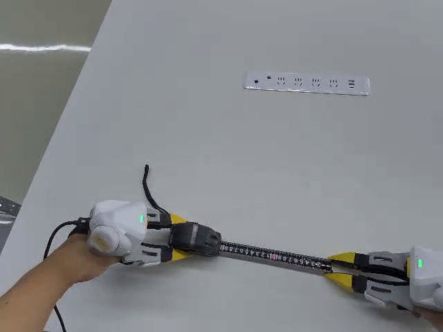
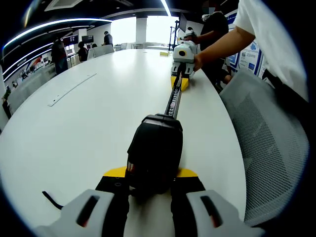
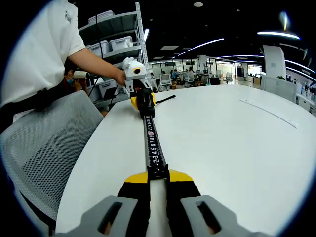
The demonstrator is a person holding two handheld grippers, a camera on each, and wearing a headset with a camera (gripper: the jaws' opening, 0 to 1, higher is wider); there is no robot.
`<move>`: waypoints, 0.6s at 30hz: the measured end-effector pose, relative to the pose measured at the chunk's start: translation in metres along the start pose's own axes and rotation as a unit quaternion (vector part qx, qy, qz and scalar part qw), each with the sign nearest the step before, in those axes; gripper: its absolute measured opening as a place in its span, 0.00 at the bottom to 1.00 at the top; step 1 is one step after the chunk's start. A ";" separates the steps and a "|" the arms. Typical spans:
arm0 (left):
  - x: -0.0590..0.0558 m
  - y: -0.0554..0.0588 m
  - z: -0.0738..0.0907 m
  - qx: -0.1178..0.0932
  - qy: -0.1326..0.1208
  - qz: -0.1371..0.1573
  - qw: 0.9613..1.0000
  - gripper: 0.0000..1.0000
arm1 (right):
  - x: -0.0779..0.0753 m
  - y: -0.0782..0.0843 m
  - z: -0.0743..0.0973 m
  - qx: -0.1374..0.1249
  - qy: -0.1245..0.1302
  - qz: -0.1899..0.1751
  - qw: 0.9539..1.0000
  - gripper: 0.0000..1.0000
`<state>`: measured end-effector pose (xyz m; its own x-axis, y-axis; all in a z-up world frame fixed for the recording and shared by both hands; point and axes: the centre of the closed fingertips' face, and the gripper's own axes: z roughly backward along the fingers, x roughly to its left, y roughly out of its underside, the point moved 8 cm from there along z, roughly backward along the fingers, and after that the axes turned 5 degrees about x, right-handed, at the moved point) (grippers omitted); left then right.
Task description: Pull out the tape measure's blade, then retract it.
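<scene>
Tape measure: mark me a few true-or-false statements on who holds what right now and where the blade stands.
1. The left gripper is shut on the case. True.
2. The blade is fully wound back in. False: it is drawn out, running from the case to the right gripper.
3. The right gripper pinches the blade's free end. True.
4. The power strip lies under the blade. False: it lies farther back on the table, well apart from the blade.
</scene>
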<state>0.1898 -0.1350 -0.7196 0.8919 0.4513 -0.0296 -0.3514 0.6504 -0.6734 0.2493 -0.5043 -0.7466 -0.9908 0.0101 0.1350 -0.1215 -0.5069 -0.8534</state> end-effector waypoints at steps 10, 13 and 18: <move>0.000 0.000 0.000 0.004 -0.001 0.002 1.000 0.28 | -0.002 0.005 0.010 -0.006 0.002 -0.006 1.000 0.09; 0.000 0.000 0.000 0.005 -0.001 0.001 1.000 0.28 | -0.002 0.008 0.012 -0.005 0.002 -0.006 1.000 0.08; 0.000 0.000 0.000 0.006 -0.001 0.001 1.000 0.28 | -0.002 0.008 0.017 -0.004 0.003 -0.008 1.000 0.08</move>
<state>0.1897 -0.1347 -0.7196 0.8910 0.4532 -0.0288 -0.3557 0.6571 -0.6646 0.2508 -0.5234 -0.7452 -0.9892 0.0240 0.1448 -0.1374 -0.4997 -0.8552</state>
